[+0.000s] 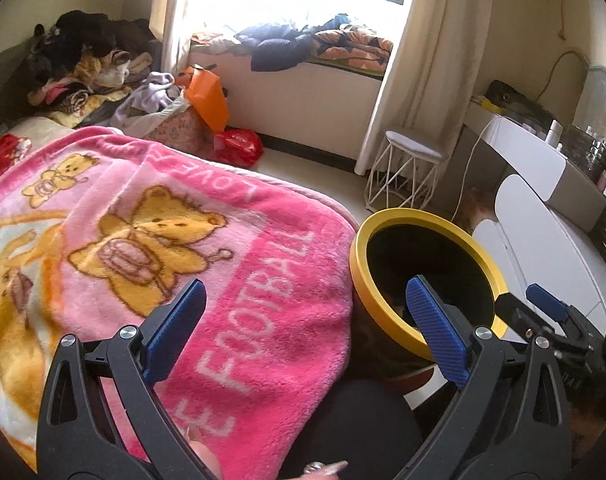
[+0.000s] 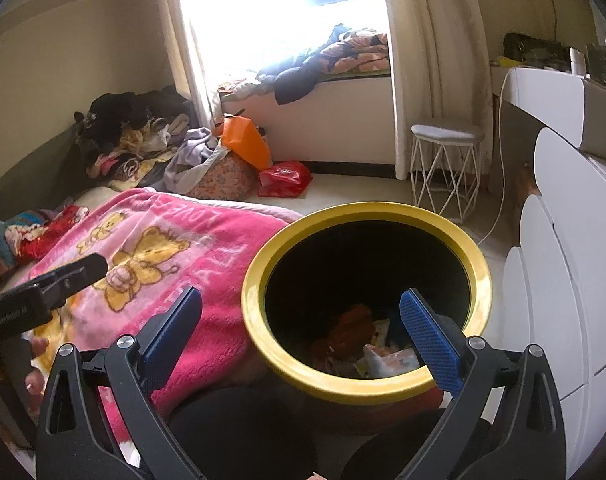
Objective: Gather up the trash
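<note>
Yellow-rimmed bin [image 2: 367,300] stands beside the near right corner of the bed, touching the pink bear blanket [image 1: 163,240]. Holds crumpled wrappers [image 2: 387,356] and something reddish-brown low on its dark floor; mostly hollow above that. Right gripper [image 2: 303,332] hangs over the mouth, jaws wide apart, nothing between them. Left gripper [image 1: 307,320] hovers over the blanket's near edge, jaws likewise spread and carrying nothing; right blue finger overlapping the rim in view.

Judging by the spread, unladen jaws, next piece probably to be sought elsewhere. No loose litter plainly visible on the blanket. Best to sweep both cameras toward the far floor, where a red plastic bag [image 2: 285,178] and orange paper bag [image 2: 245,140] lie beside a clothes heap; whether either counts as trash, hard to say. Worth keeping the bin upright and avoiding a knock against its rim while turning away. Far right: wire stool [image 2: 447,168], white drawers [image 2: 563,280].
</note>
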{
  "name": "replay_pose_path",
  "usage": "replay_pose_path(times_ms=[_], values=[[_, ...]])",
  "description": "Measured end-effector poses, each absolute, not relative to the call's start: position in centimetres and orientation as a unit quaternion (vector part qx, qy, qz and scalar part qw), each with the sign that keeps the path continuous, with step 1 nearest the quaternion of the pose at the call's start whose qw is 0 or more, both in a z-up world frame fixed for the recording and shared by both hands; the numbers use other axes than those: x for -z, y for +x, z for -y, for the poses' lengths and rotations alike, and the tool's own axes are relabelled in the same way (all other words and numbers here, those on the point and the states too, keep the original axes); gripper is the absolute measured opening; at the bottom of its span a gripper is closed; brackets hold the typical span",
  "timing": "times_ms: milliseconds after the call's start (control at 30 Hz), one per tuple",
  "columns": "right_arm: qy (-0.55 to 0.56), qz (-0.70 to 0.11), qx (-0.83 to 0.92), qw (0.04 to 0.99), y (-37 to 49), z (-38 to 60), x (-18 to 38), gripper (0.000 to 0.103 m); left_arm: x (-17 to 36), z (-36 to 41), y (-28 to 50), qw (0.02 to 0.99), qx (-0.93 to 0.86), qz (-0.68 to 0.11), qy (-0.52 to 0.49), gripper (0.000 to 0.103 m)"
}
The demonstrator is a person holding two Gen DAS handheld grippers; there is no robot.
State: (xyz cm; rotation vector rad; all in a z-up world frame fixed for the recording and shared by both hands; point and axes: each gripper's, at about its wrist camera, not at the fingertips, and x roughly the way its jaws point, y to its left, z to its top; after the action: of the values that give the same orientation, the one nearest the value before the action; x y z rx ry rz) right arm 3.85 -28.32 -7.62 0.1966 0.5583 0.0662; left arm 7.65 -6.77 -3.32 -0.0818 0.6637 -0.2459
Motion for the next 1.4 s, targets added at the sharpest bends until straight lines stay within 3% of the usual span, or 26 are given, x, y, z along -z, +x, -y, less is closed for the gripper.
replay_pose_path(times_ms=[567,1400], values=[[0.043,-0.113,0.03,0.992,-2.0,26.3,7.2,0.097,2.2,6.2,3.1,0.972,0.096,-0.213,-0.024,0.092],[0.038,-0.112,0.05,0.992,-1.9,26.6,8.4,0.097,2.8,5.5,2.7,0.974,0.089,-0.205,-0.033,0.092]])
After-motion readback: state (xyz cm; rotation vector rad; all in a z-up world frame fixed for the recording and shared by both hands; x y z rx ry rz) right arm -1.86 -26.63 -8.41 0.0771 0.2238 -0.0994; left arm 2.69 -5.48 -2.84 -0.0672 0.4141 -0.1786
